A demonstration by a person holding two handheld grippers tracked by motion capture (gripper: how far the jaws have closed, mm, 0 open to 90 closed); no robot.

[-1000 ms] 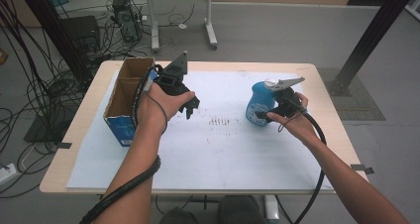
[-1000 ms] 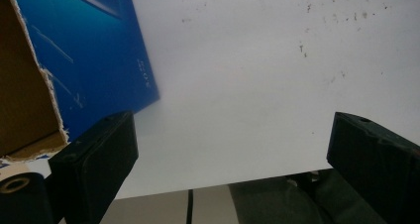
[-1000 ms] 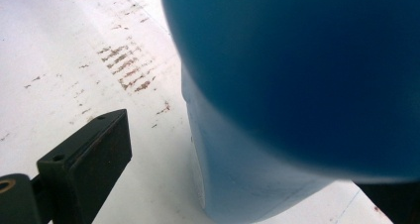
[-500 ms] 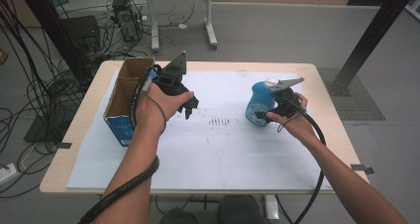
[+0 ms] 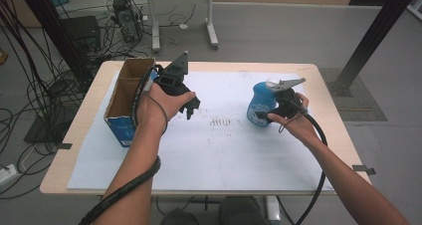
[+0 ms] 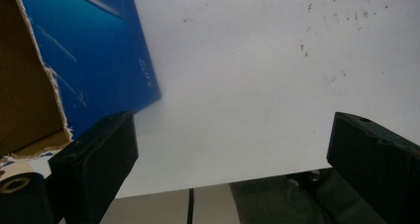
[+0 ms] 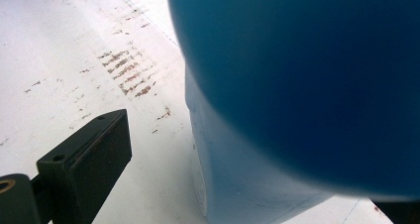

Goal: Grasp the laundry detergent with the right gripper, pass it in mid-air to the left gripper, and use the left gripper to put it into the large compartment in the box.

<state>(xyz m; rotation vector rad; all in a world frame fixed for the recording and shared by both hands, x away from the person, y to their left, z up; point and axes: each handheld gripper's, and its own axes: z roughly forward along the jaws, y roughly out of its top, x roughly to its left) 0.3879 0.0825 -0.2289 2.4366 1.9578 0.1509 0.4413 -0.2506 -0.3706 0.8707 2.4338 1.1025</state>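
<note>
Vs the frames 1.0 s and 0.5 s back: nothing has moved. Both hands, the bottle and the box sit where they were. Judgement: a pause at the grasp stage, no lift or transfer begun.

R gripper (image 5: 266,116) is at the blue bottle (image 5: 260,104), which stands upright on the white sheet (image 5: 224,150) at ~3 o'clock from table centre. In the right gripper view the bottle (image 7: 307,85) sits close against the lens, with one jaw standing clear at the left and the other hidden behind it. Can't tell if it's clamped or just straddling.

L gripper (image 5: 190,105) hovers just beside the cardboard box (image 5: 130,98), at ~10 o'clock. In the left gripper view its jaws are spread wide with nothing between, and the box's blue wall (image 6: 94,50) is at upper left.

Count: 1 bottle, 1 box (open top, inside looks empty), 1 sheet, 2 grippers. There's a patch of dark specks (image 5: 221,121) mid-sheet, between the hands.

Next, prob: confirm grip on the bottle, then carry it toward the box.
</note>
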